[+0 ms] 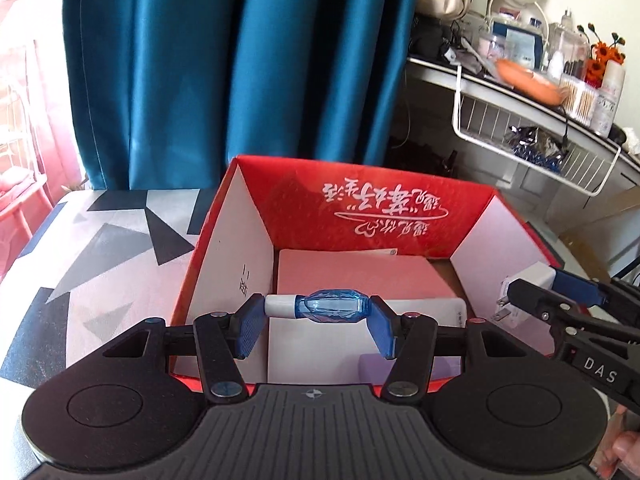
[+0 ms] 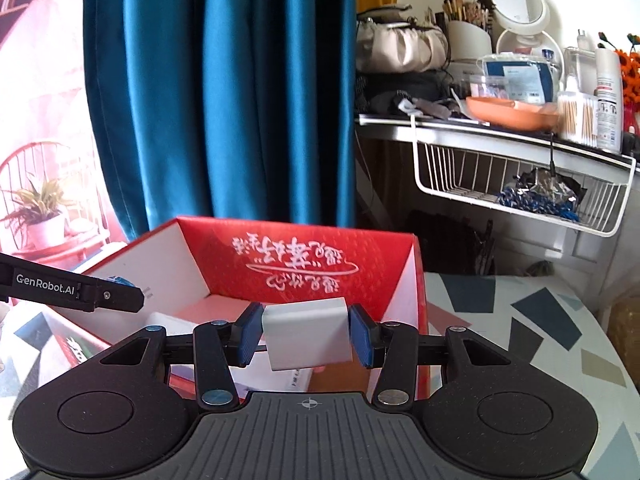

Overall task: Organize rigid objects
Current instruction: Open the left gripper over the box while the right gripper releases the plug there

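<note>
Home bedroom: vanity shelf (image 2: 460,130), makeup mirror (image 2: 516,2), curtain (image 2: 240,92).

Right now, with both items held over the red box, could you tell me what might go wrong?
1. The left hand-held gripper pinches the small blue bottle only by its ends; it may pivot or slip out.
2. The right hand-held gripper holds the white charger tilted; it could drop askew.
3. Both hover close above the red box, so they might collide.

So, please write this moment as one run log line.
left gripper: shut on blue bottle | right gripper: shut on white charger | both over red box
</note>
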Motion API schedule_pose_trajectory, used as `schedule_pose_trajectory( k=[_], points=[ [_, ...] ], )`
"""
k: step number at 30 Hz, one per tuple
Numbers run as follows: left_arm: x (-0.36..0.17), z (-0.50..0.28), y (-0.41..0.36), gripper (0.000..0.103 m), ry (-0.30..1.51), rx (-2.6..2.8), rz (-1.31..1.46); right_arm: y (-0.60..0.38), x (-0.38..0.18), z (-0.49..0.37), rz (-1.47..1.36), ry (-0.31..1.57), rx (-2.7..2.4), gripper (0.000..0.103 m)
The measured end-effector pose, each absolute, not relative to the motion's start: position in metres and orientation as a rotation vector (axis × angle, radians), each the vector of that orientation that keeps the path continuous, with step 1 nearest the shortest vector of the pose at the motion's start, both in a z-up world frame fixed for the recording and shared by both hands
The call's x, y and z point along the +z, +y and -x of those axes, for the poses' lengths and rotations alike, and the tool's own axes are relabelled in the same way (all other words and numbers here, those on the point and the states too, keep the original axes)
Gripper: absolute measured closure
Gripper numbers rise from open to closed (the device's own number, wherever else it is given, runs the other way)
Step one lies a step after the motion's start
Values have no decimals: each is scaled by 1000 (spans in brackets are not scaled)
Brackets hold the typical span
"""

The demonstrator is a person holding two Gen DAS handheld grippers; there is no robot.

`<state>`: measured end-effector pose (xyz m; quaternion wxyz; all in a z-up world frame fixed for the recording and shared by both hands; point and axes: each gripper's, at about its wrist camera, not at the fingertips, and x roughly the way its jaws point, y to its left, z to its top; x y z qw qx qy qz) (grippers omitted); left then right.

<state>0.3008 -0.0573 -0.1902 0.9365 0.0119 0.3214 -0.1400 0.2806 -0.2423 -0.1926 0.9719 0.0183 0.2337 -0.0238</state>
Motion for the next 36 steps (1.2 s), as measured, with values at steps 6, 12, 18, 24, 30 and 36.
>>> schedule_pose_trajectory(
  k=[6,12,18,24,30,36],
  points=[
    [-194,-306,-57,45,673,-300,-55,-243,-198,-285,-30,495,-63,60],
    [-195,-306,-55,43,674,-316,-68,-247,-200,-288,-42,514,-76,60],
    [-188,-295,-47,26,637,-320,-29,-250,-196,-276,-65,477,-86,52],
    [-178,-268,-33,26,588,-359,24,-252,-192,-247,-123,418,-111,36],
    [-174,-232,-23,28,538,-366,18,-252,-193,-212,-207,394,-122,34],
    [-181,-215,-18,28,549,-383,41,-241,-195,-185,-148,383,-121,30]
  ],
)
